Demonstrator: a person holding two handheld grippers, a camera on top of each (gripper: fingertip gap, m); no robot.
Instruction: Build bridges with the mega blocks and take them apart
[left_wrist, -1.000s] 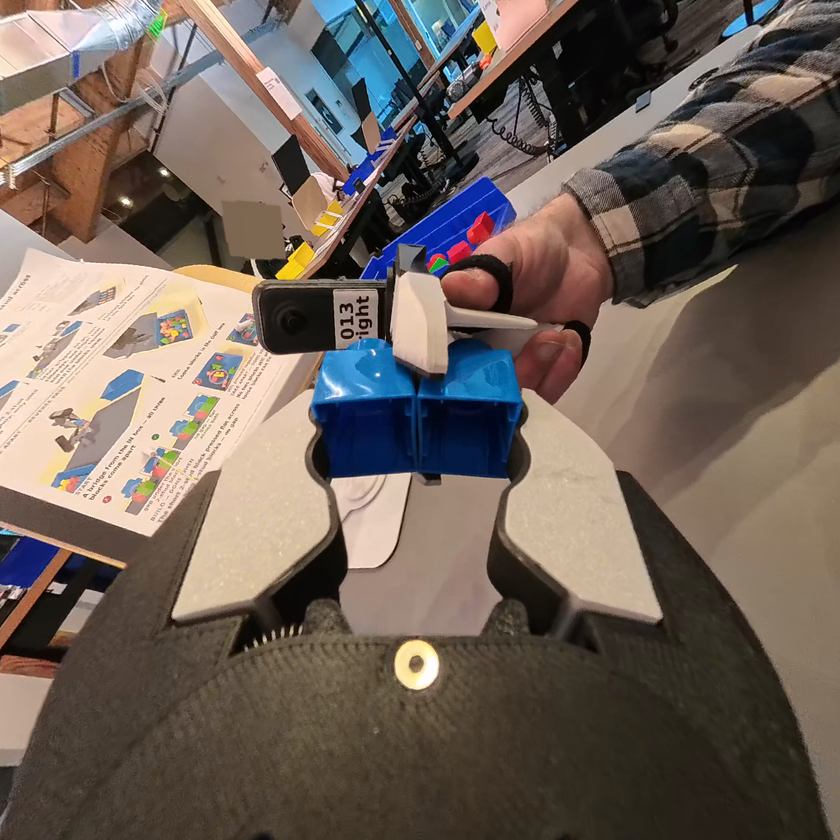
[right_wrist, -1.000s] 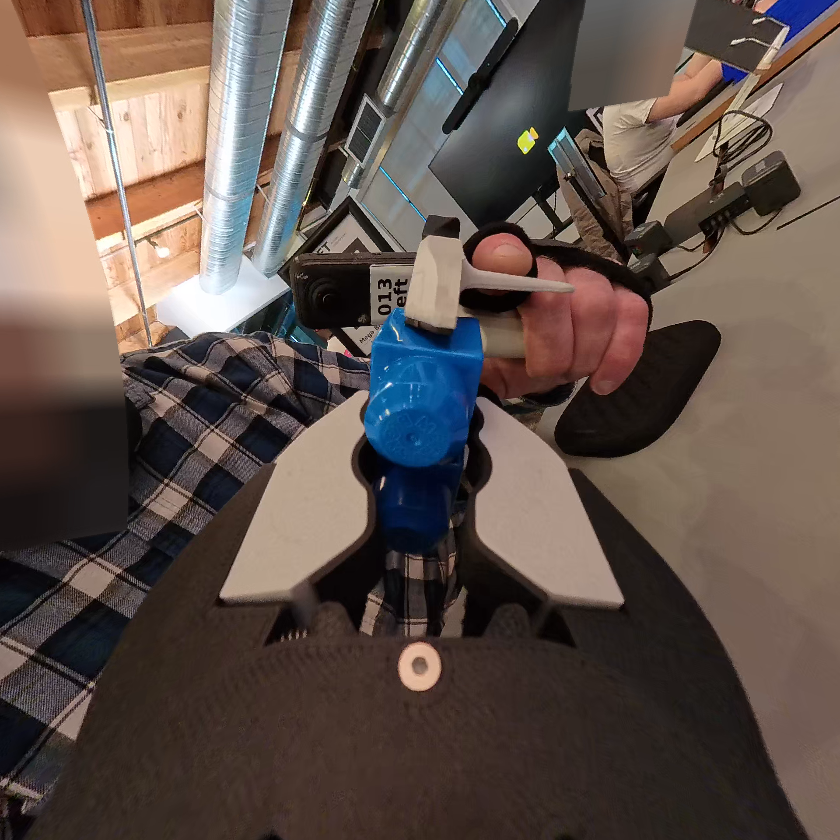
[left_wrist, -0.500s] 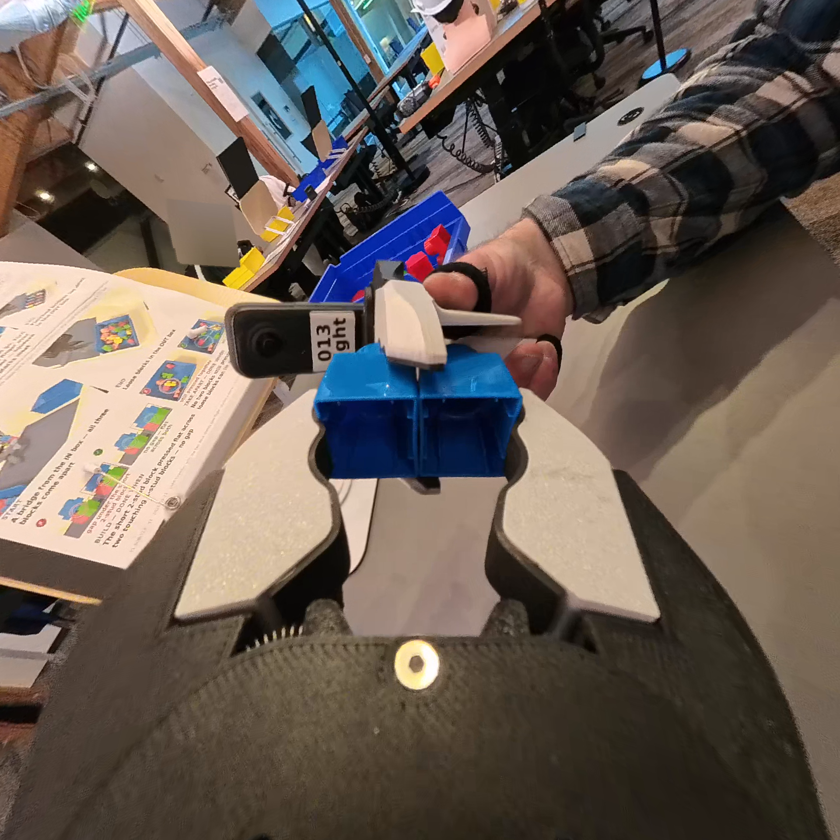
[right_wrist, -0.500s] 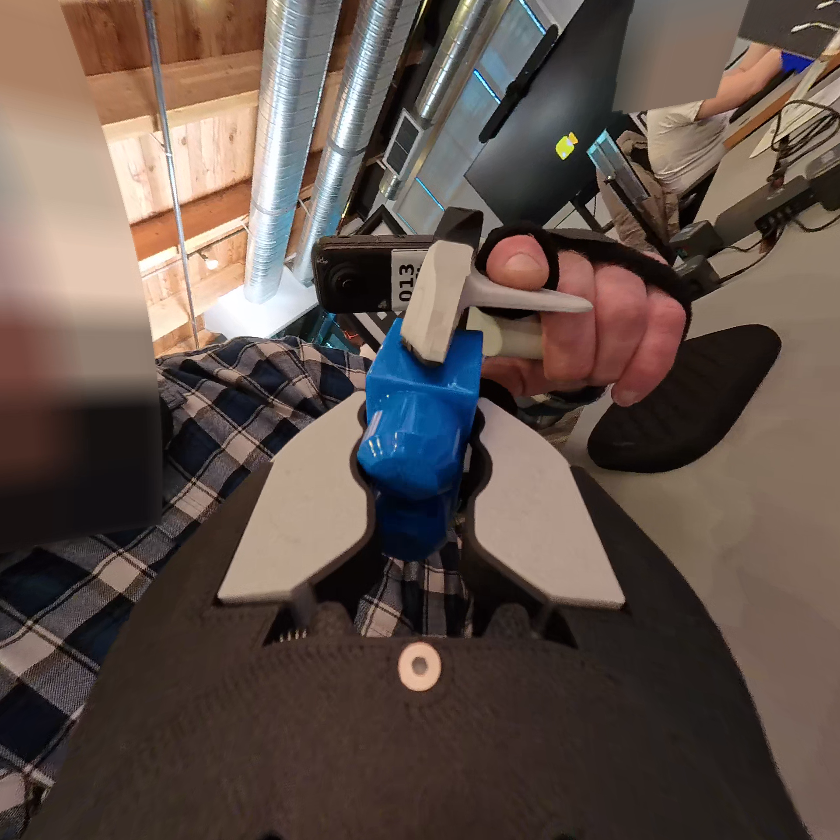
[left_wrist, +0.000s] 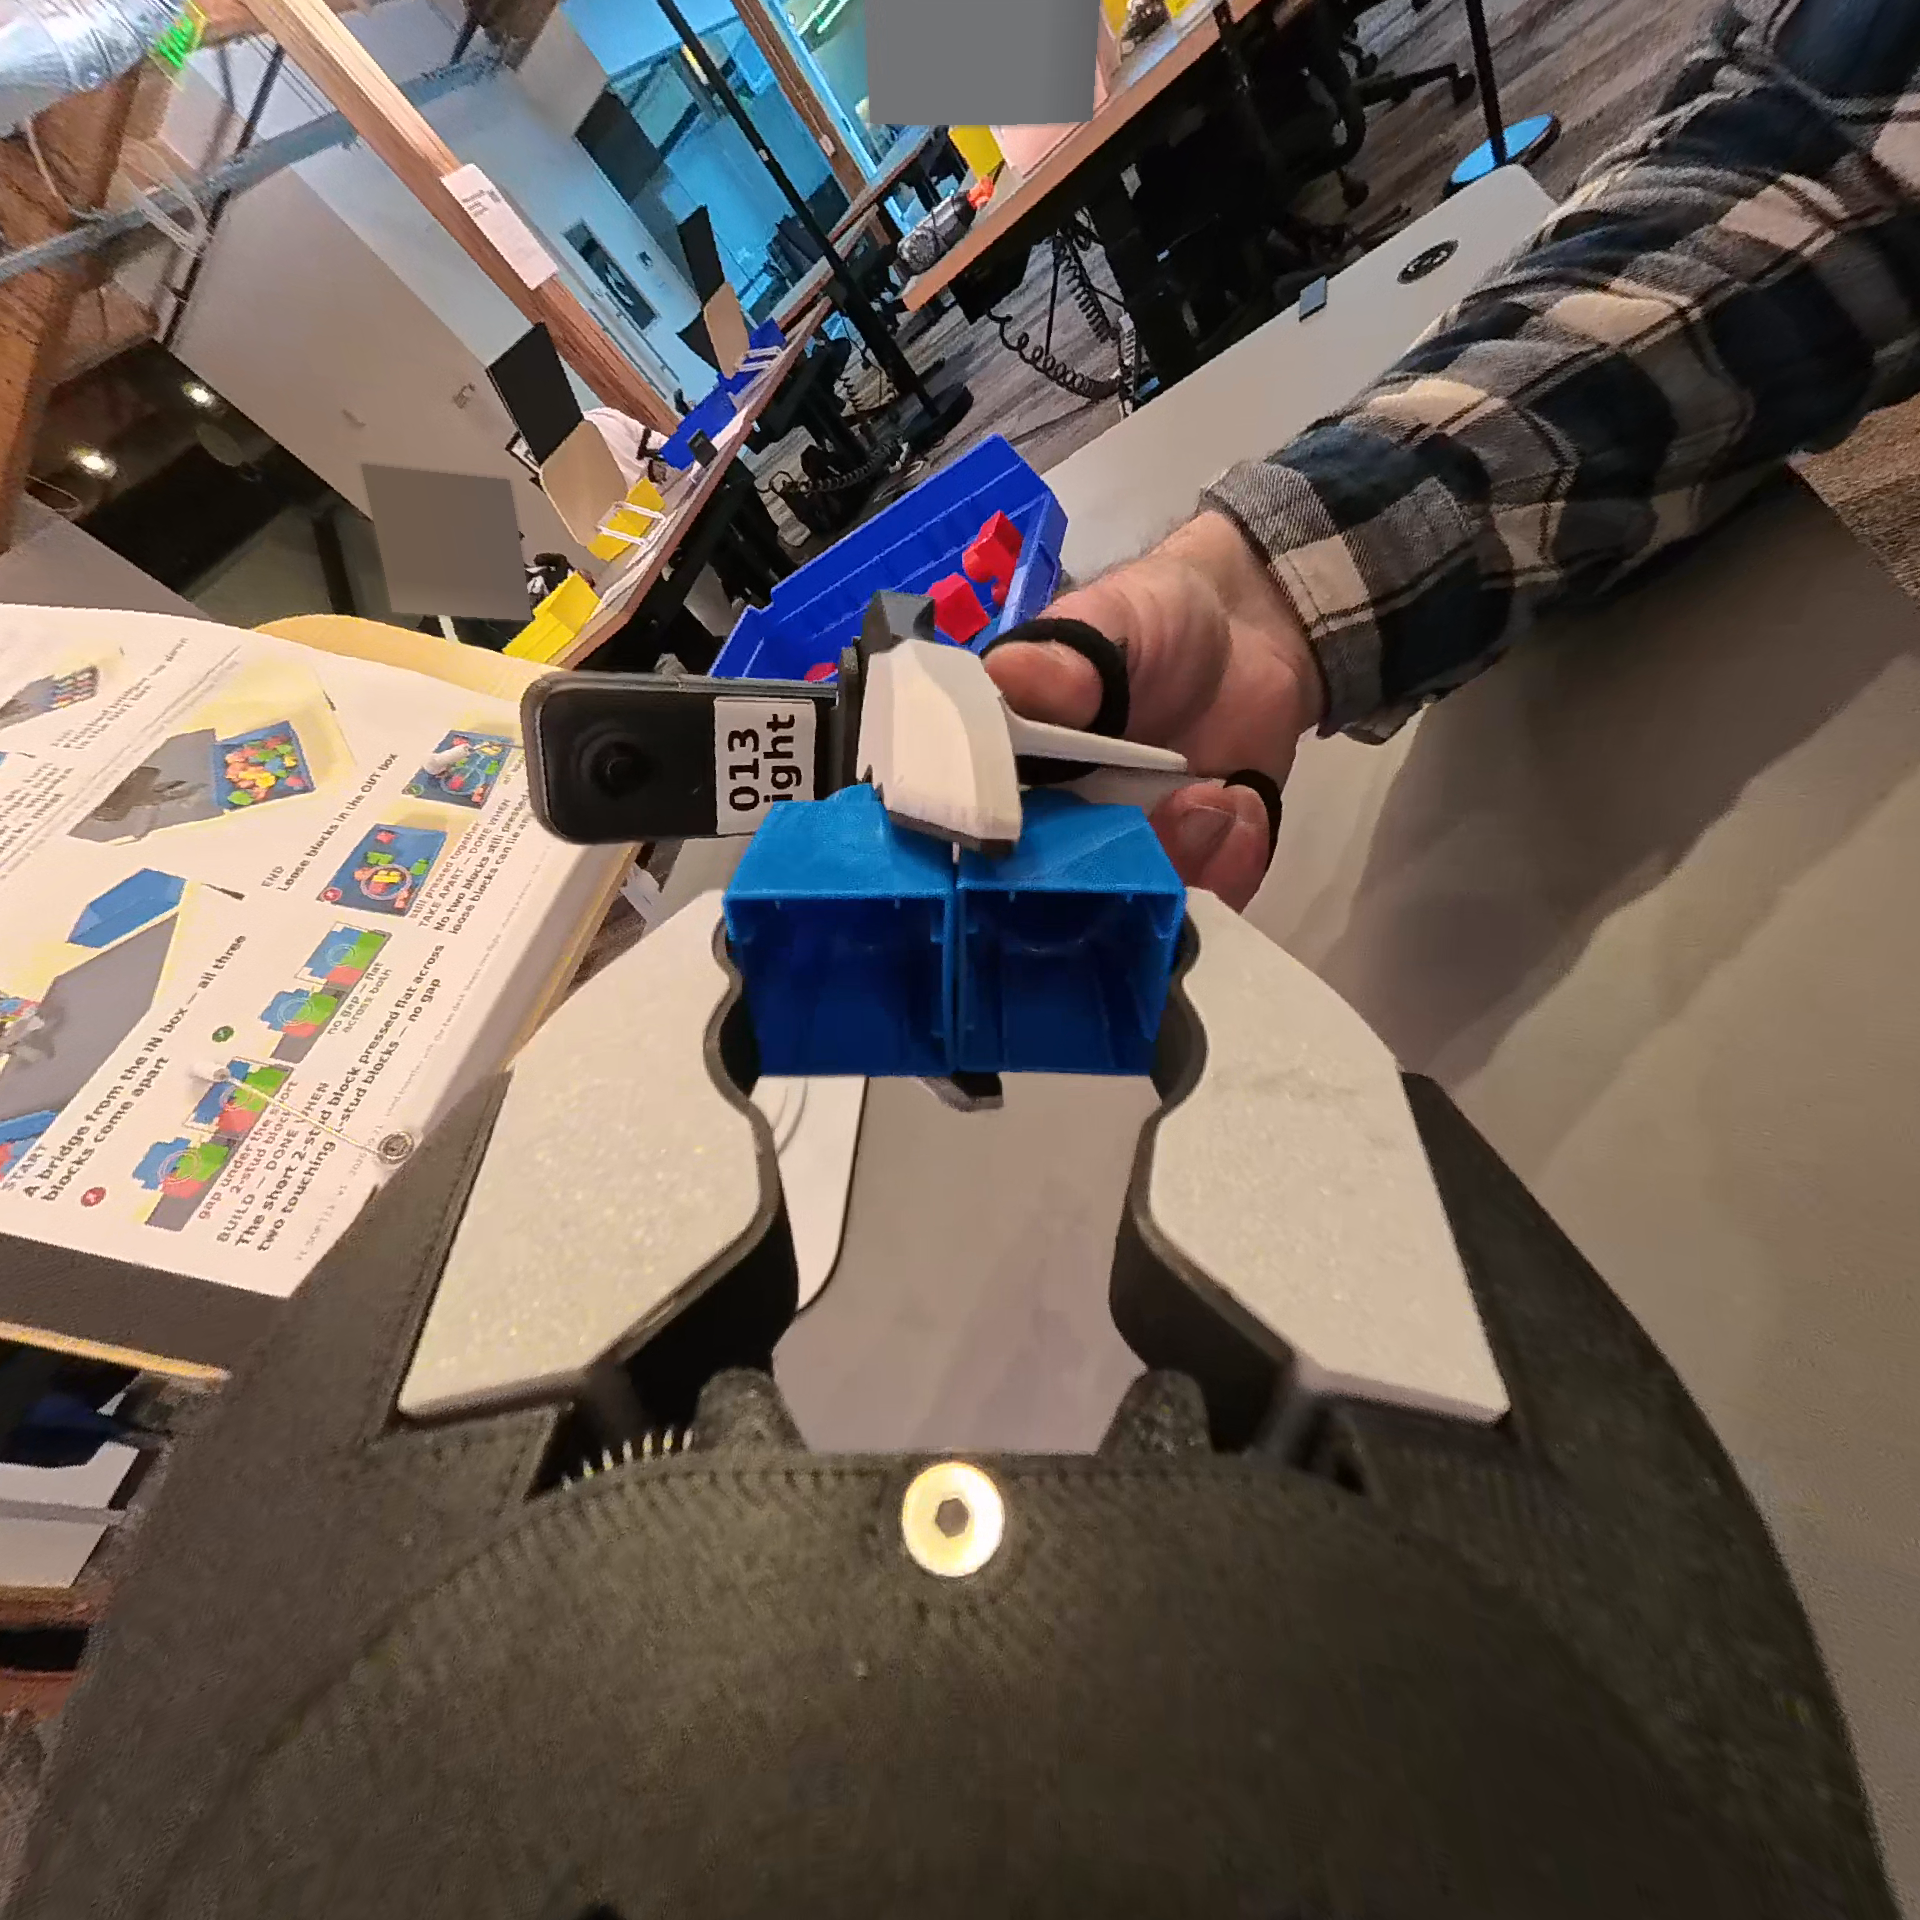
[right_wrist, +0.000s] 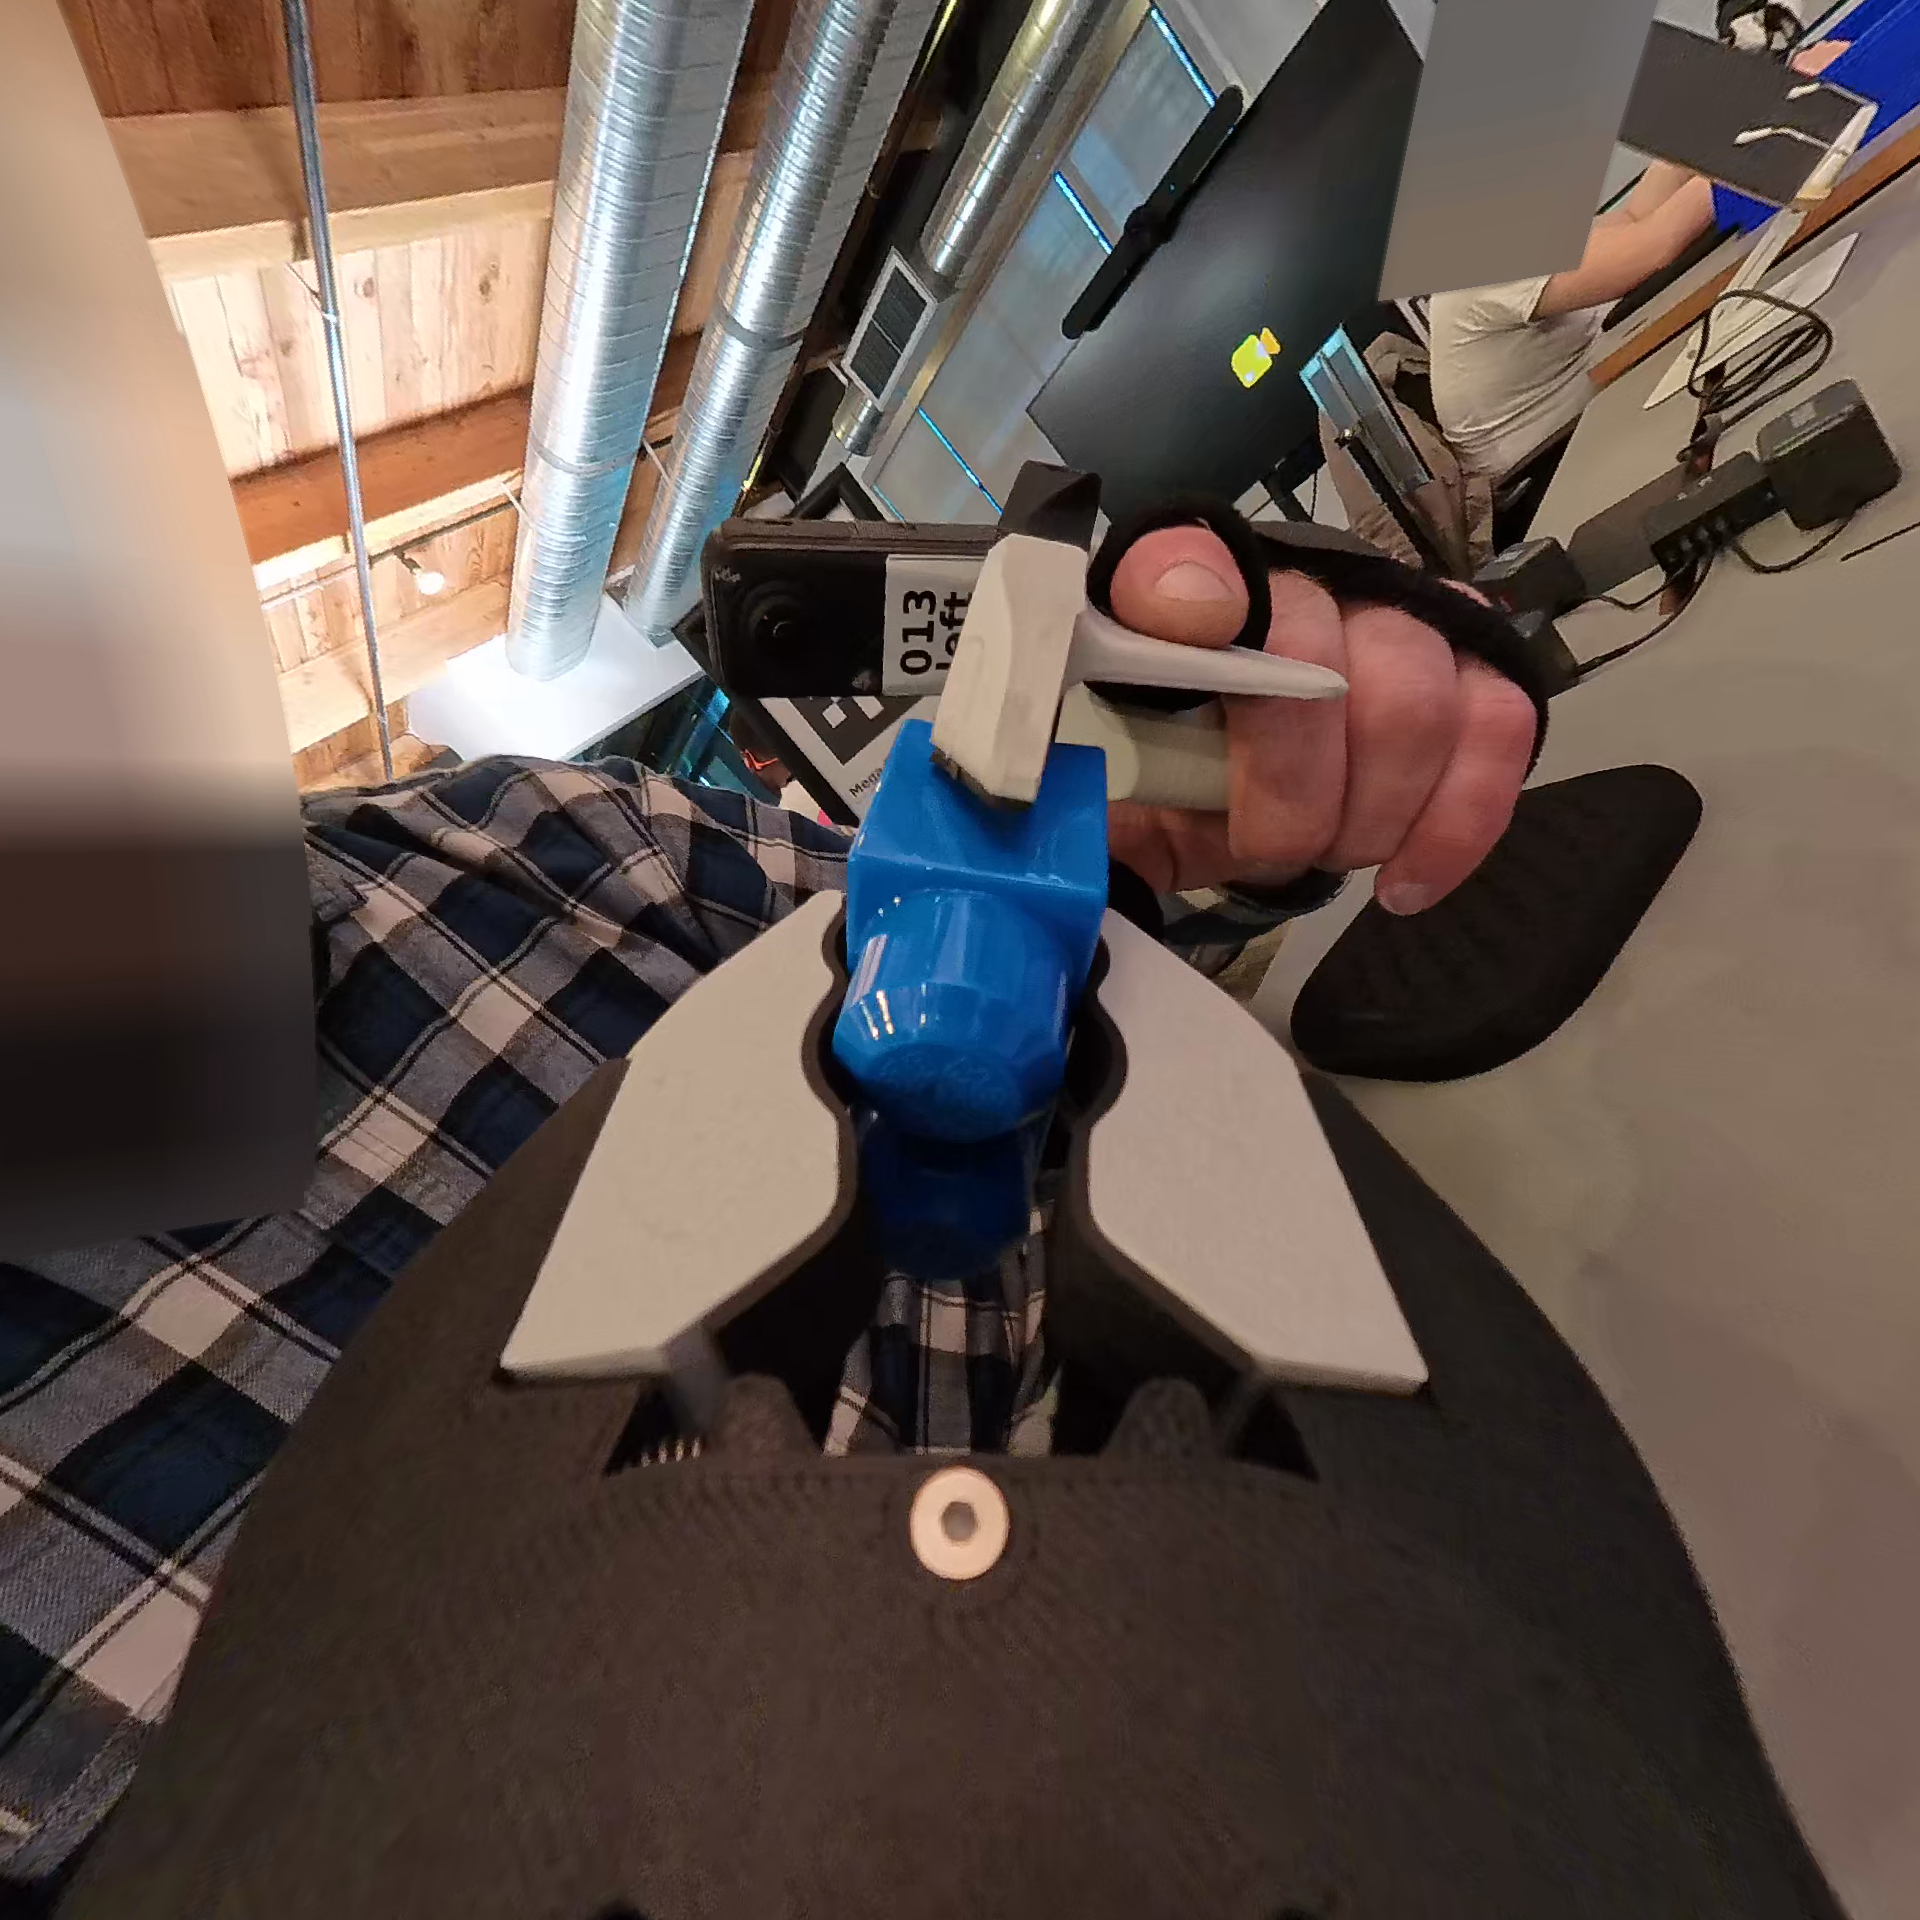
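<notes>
At the centre of the left wrist view, slightly toward twelve o'clock, a blue two-stud mega block (left_wrist: 954, 977) is held in mid-air, its hollow underside turned to the camera. It is pinched across its length by the left gripper (left_wrist: 954, 997), whose grey fingers (left_wrist: 623, 1122) are pressed on its two end walls. The same block (right_wrist: 971, 925) is pinched across its narrow width by the right gripper (right_wrist: 961, 997), with one round stud pointing at that camera.

The block is judged to be light, hollow, stiff moulded plastic; its glossy faces are likely slippery, so flat opposite walls are the best places to be gripped, not the rounded studs. Little risk of breakage is expected.

At ten o'clock an illustrated instruction sheet (left_wrist: 187, 935) is laid out, printed with pictures and captions. At twelve o'clock, beyond the right hand (left_wrist: 1174, 707), a blue bin (left_wrist: 894, 561) with red blocks (left_wrist: 971, 592) is seen. A white label with dark characters is carried on each gripper's camera (left_wrist: 665, 769). No brand mark can be read with confidence on the block.
</notes>
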